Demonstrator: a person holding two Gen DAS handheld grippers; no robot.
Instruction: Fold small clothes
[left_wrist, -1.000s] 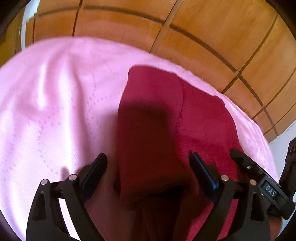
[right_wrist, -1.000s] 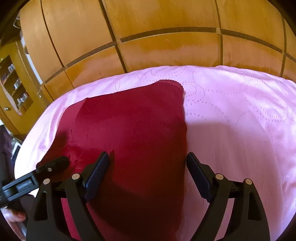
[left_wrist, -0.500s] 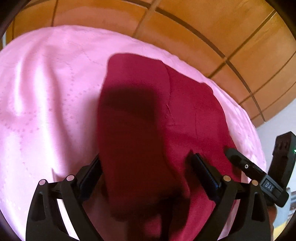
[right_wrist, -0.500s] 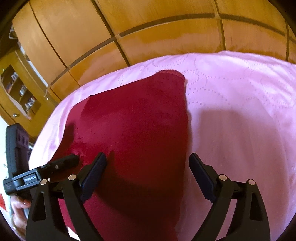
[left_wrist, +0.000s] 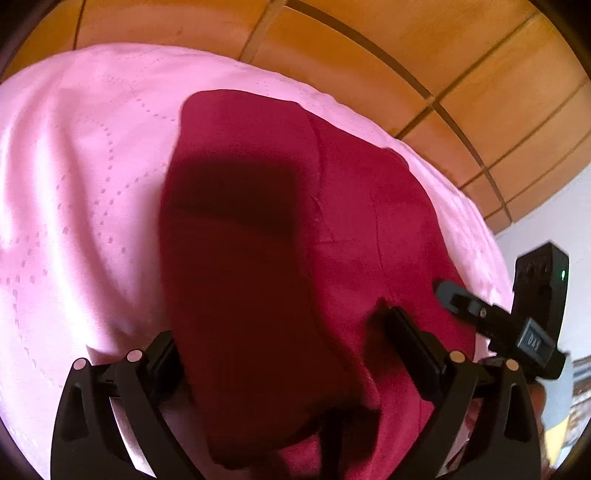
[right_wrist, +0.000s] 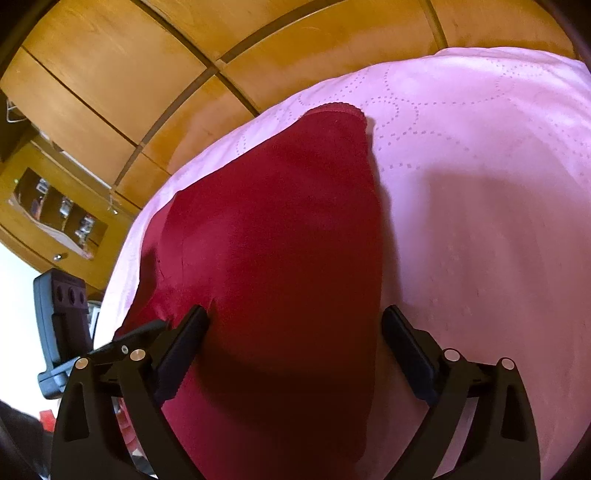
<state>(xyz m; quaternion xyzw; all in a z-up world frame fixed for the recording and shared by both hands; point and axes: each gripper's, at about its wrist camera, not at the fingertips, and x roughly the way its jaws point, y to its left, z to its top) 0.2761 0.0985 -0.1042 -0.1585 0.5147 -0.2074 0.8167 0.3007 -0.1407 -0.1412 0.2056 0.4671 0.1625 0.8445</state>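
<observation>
The right tongs (right_wrist: 295, 350) stand spread wide and are opening further; the dark red garment (right_wrist: 280, 266) lies between the jaws, yet the pads do not press on it; the left pad merely meets a small pucker at the cloth's edge. The left tongs (left_wrist: 284, 365) are likewise spread, with a folded flap of the same garment (left_wrist: 240, 266) running between the jaws and no pinch visible. Each tool shows at the edge of the other's view, so the two hands work close side by side at the near end of the cloth.

The garment rests on a pink quilted bedspread (right_wrist: 480, 184), already doubled lengthwise, its scalloped far end close to the bed's far edge, beyond which stand orange wooden cupboard panels (right_wrist: 147, 74).

The step in hand looks like letting go after a fold and preparing the next one. To do it well, the tongs should lift clear straight away from the cloth, so that no pad drags the fresh crease askew; the pucker beside the right tongs' left pad deserves smoothing first. For the following fold, both tongs should probably pinch the near corners through all layers at once, at matching heights, and carry them evenly toward the far end; the soft bedspread may ruck beneath, so the motion ought to stay slow and low.
</observation>
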